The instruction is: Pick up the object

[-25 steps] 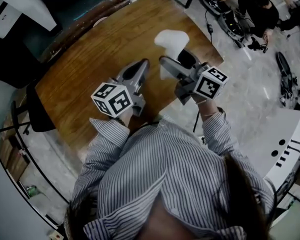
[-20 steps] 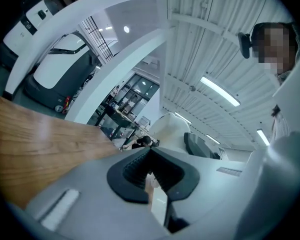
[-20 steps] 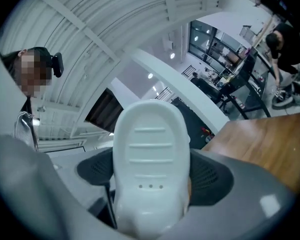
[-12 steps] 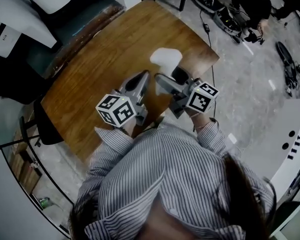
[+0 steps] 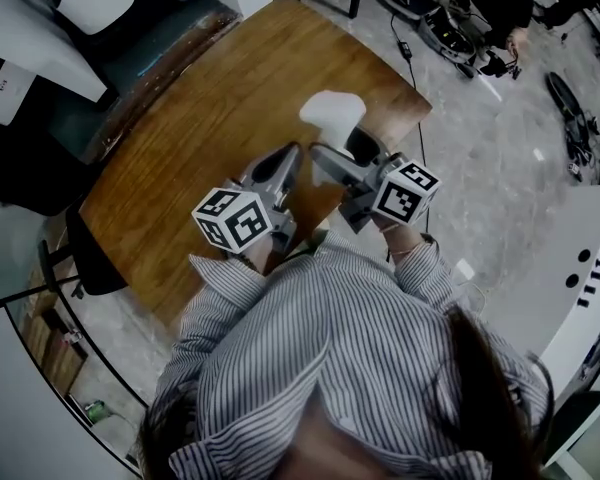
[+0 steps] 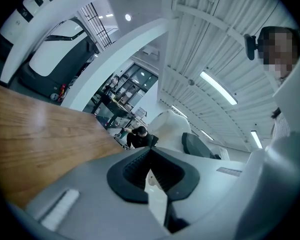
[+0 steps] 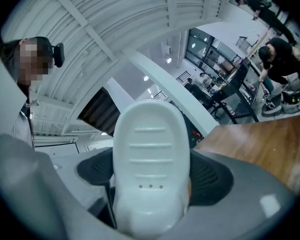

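No legible text, label, brand, number or sign anywhere in view.

White object [image 5: 330, 114], brown wood-grain table [image 5: 205, 133], grey-striped shirt [image 5: 355, 358].

Your head view runs dim and flat: the bench [image 5: 210, 118] looks muted brown, and the corners bend and darken. Both gripper views bulge hard, fading to black at the rim. Ceiling strip lights [image 6: 217, 88] burn bright there, your main light source. Right up close, the white object [image 7: 150, 159] goes soft and a touch washed out.
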